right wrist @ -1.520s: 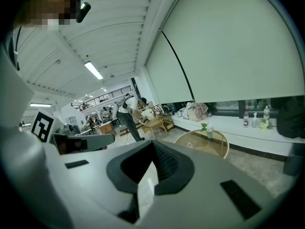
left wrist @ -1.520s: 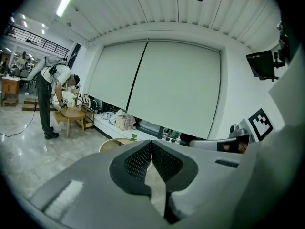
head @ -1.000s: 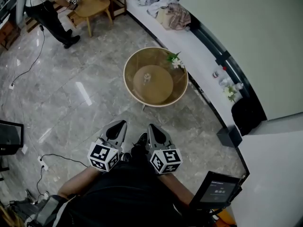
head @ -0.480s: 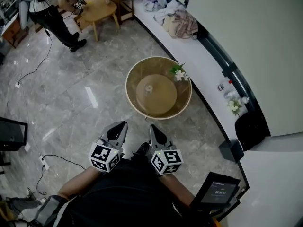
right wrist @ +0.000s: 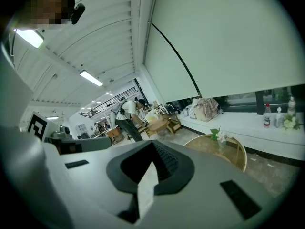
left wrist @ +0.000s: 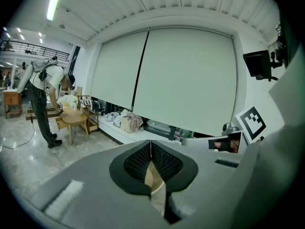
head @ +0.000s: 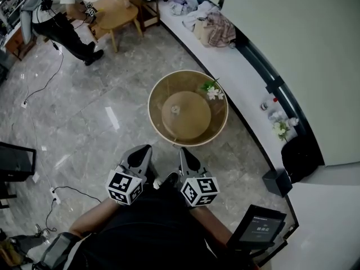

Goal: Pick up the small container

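While left gripper (head: 145,149) and right gripper (head: 183,152) are kept closed and empty at lower centre, small container (head: 175,109) is noted mid-frame on round table (head: 149,103). It is judged light, perhaps slippery, and best gripped by its sides.

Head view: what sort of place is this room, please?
Probably a lounge or showroom-like indoor space, not a kitchen or workshop. It has a polished marble floor, a low round table with flowers on it, and a long white window ledge with clothes piled on it.
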### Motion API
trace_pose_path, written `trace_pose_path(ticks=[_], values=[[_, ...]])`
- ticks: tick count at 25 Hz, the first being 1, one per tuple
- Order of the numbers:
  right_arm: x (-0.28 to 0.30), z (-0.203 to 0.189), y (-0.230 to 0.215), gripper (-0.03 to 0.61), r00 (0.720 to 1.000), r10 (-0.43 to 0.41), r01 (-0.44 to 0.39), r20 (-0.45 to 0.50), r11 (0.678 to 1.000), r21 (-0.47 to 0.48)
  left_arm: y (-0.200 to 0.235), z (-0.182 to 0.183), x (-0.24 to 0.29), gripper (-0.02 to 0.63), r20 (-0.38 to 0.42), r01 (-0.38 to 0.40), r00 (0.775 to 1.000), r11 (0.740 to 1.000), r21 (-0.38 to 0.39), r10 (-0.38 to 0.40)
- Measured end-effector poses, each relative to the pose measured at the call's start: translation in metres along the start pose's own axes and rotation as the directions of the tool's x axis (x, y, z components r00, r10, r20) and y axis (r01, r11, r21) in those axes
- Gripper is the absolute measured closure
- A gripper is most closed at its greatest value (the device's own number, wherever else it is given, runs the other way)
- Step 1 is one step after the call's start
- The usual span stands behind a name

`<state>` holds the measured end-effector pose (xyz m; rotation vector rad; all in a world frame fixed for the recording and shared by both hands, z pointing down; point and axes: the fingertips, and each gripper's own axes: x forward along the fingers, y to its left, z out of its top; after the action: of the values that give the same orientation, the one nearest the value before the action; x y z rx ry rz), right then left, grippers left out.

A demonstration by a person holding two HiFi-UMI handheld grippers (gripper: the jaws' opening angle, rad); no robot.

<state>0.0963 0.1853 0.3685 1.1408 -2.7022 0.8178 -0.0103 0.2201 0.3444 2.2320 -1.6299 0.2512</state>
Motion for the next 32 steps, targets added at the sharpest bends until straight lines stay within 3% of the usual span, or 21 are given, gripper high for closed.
trace_pose_path(ticks=[13,22,32], values=[[0.029,0.024,-0.046,0.583,0.991,-0.135,0.135,0.008,0.990,0.038,0.014,0.016,0.074,0.611,-0.047,0.140,0.989,0.990,0.007,-0.139],[0.096,0.032,-0.064,0.583,0.977,-0.213,0.215,-0.025,0.973,0.079,0.084,0.034,0.127,0.611,-0.082,0.171,0.982,0.985,-0.022,-0.172],[0.158,0.034,-0.086,0.583,0.949,-0.315,0.316,-0.033,0.939,0.133,0.145,0.038,0.179,0.609,-0.129,0.240,0.963,0.971,0.018,-0.236]])
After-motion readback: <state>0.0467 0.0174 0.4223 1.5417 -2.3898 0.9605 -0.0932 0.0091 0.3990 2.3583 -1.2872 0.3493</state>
